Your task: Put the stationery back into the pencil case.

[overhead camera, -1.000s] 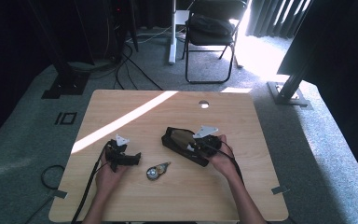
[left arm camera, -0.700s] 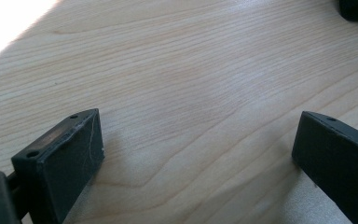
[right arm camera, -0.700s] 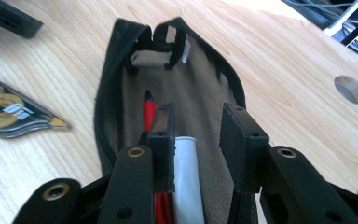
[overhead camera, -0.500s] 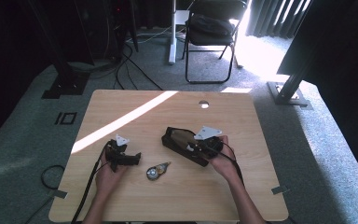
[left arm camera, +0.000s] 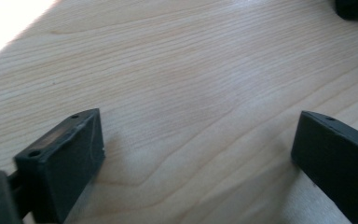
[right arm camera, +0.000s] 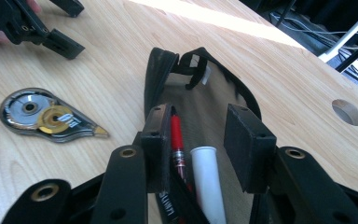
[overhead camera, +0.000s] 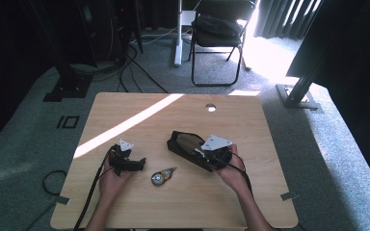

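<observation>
table [overhead camera: 139, 207]: pale matt wood grain | pencil case [right arm camera: 156, 79]: black cloth | tape dispenser [right arm camera: 46, 116]: glossy clear plastic

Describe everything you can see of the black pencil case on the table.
The pencil case is black, soft, seemingly fabric, lying open on the wooden table right of centre. Inside are a red pen and a white tube. The right gripper has its fingers in the opening, either side of them.
</observation>
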{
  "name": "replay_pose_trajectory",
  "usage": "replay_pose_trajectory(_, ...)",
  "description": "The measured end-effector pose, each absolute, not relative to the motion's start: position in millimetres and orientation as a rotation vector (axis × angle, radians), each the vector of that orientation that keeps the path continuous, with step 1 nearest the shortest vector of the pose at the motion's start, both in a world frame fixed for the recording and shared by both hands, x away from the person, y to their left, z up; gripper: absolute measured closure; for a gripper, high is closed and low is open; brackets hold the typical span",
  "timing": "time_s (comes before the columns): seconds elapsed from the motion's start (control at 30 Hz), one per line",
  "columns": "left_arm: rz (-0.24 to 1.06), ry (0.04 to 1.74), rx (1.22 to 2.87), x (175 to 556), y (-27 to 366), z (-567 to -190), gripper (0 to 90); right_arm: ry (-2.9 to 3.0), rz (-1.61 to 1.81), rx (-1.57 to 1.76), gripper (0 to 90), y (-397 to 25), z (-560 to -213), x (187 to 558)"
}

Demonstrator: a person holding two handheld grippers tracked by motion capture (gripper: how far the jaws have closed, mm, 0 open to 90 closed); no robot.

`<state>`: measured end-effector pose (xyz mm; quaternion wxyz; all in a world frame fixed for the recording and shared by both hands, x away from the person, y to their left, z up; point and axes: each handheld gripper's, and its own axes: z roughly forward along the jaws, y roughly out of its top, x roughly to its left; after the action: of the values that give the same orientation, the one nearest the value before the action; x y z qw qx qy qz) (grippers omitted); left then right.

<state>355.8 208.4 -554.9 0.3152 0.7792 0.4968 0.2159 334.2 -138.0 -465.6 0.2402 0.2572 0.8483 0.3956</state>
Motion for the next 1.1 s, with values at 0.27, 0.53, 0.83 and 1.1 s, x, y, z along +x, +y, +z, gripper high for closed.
replay_pose_trajectory(0.27,0.556,1.248,2.061,345,207,-552,28.0,2.305,1.11,0.716,61.3,-142,-468,325)
replay_pose_trajectory(0.53,0.498,1.174,2.134,335,199,-549,32.7,2.287,1.123,0.729,60.9,-151,-469,315)
replay_pose_trajectory(0.83,0.439,1.086,2.218,328,189,-549,16.7,2.27,1.142,0.739,60.7,-157,-467,310)
replay_pose_trajectory(1.1,0.397,0.99,2.273,323,174,-550,9.6,2.266,1.167,0.748,60.6,-160,-465,307)
